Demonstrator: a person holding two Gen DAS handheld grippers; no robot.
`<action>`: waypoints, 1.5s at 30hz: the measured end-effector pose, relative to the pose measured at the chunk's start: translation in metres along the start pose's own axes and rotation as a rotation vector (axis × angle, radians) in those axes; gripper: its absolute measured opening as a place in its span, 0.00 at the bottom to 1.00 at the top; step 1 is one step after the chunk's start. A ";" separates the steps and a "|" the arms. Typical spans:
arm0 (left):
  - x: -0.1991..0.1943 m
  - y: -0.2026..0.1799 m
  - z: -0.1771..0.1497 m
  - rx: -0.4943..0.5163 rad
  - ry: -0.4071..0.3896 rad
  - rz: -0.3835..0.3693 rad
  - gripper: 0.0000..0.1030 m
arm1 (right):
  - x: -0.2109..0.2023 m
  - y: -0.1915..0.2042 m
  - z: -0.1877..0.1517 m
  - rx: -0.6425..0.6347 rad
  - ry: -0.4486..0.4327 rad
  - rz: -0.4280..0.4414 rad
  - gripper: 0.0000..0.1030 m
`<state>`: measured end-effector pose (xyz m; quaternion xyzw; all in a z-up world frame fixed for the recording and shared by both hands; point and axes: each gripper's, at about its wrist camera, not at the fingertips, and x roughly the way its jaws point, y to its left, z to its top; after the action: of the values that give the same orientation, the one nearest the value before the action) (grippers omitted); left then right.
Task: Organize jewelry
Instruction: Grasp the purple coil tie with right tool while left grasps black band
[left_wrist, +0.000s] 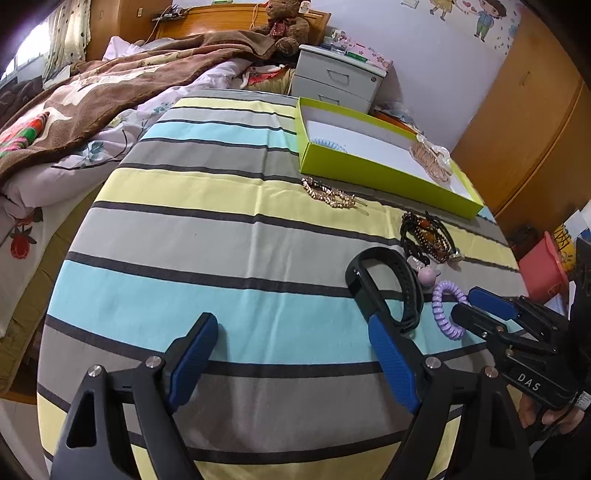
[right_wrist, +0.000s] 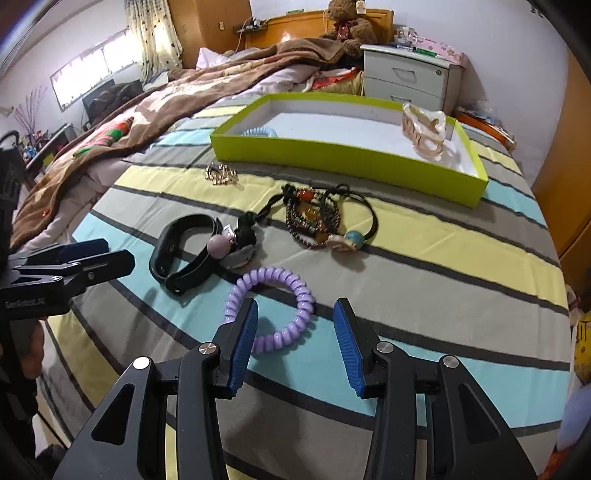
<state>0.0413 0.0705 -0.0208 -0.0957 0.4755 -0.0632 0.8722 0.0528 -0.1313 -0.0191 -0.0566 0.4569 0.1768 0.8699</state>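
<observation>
Jewelry sorting partly done: two pieces boxed, five left on the striped bedspread.

From left to right, the left gripper (left_wrist: 291, 354) stands wide open and empty beside the black band (right_wrist: 184, 251); the gold chain (right_wrist: 221, 173) and beaded bracelets (right_wrist: 314, 221) lie beyond. The right gripper (right_wrist: 295, 332) is open, holding nothing, its jaws straddling the near side of the purple coil tie (right_wrist: 273, 310). In the green box (right_wrist: 332, 155) already sit a blue coil (right_wrist: 258, 132) and a pale hair claw (right_wrist: 424, 129).

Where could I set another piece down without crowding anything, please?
Free: the white floor of the green box between the blue coil and the hair claw. Crowded: between the black band, purple coil and bead bracelets.
</observation>
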 end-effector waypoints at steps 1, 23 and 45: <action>0.000 -0.001 0.000 0.007 0.000 0.007 0.83 | 0.000 0.002 -0.001 -0.005 -0.002 -0.009 0.42; 0.009 -0.032 0.012 0.001 0.004 0.007 0.82 | -0.030 -0.035 -0.016 0.084 -0.091 -0.105 0.09; 0.031 -0.068 0.020 0.148 -0.018 0.178 0.35 | -0.036 -0.040 -0.014 0.093 -0.129 -0.060 0.09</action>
<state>0.0735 0.0005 -0.0208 0.0111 0.4685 -0.0194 0.8832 0.0371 -0.1811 -0.0003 -0.0185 0.4060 0.1324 0.9041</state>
